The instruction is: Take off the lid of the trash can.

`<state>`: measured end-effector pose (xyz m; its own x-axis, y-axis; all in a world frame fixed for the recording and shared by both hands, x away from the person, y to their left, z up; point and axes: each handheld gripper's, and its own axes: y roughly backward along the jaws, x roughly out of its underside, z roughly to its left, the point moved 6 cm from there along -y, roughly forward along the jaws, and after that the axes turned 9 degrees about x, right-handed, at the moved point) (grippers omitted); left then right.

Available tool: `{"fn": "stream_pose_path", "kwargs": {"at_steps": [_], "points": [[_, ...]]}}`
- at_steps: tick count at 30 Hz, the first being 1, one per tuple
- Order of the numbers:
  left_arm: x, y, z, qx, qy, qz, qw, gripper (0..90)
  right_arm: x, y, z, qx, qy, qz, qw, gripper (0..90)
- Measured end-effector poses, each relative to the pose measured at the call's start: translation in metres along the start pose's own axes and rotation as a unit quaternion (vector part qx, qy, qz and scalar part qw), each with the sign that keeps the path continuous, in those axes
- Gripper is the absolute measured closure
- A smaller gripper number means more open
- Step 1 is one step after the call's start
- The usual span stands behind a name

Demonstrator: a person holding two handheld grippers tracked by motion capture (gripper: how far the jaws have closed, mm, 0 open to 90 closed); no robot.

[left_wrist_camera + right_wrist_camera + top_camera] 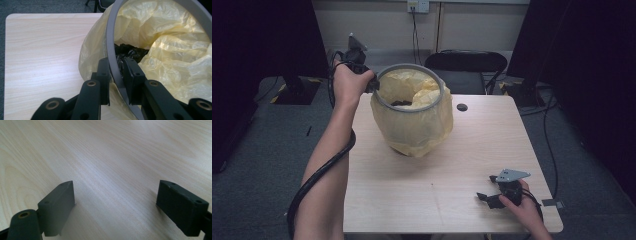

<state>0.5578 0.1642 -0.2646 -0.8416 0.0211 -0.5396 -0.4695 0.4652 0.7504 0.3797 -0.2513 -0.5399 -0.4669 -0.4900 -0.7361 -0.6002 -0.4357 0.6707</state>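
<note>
Table (422,190) of pale wood is carrying a grey-rimmed bin (410,107) lined with a yellow bag (422,130), and the high view is showing it standing near the table's far edge, toward the far left corner. The left gripper (373,86) is reaching in at the bin's left rim, with its cable trailing down along the forearm. The right gripper (488,192) is lying low near the table's near right corner, well apart from the bin.

Left gripper view is giving the detail that the high view is not: the left gripper (116,75) is straddling the grey rim (111,50), one jaw outside against the bag's outer skin and one inside the bin. The jaws are sitting close on either side of the rim; whether both pads are pressing on it is not clear. Something black and crumpled (130,53) is lying inside the bag just past the jaws, seen from above merely as a dark patch.

Right gripper view is showing the right gripper (115,205) with its jaws standing wide apart over bare wood grain, with nothing between them.
</note>
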Motion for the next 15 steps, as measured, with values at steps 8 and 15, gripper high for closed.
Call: {"fn": "stream_pose_path", "kwargs": {"at_steps": [8, 15], "points": [[-0.006, 0.006, 0.002, 0.042, 0.045, -0.024, 0.9978, 78.5, 0.0, 0.0, 0.001, 0.001, 0.002, 0.001, 1.0, 14.2], [-0.01, 0.013, 0.004, 0.066, 0.068, -0.036, 0.9948, 80.4, 0.0, 0.0, 0.001, 0.001, 0.001, 0.002, 1.0, 14.2]]}}
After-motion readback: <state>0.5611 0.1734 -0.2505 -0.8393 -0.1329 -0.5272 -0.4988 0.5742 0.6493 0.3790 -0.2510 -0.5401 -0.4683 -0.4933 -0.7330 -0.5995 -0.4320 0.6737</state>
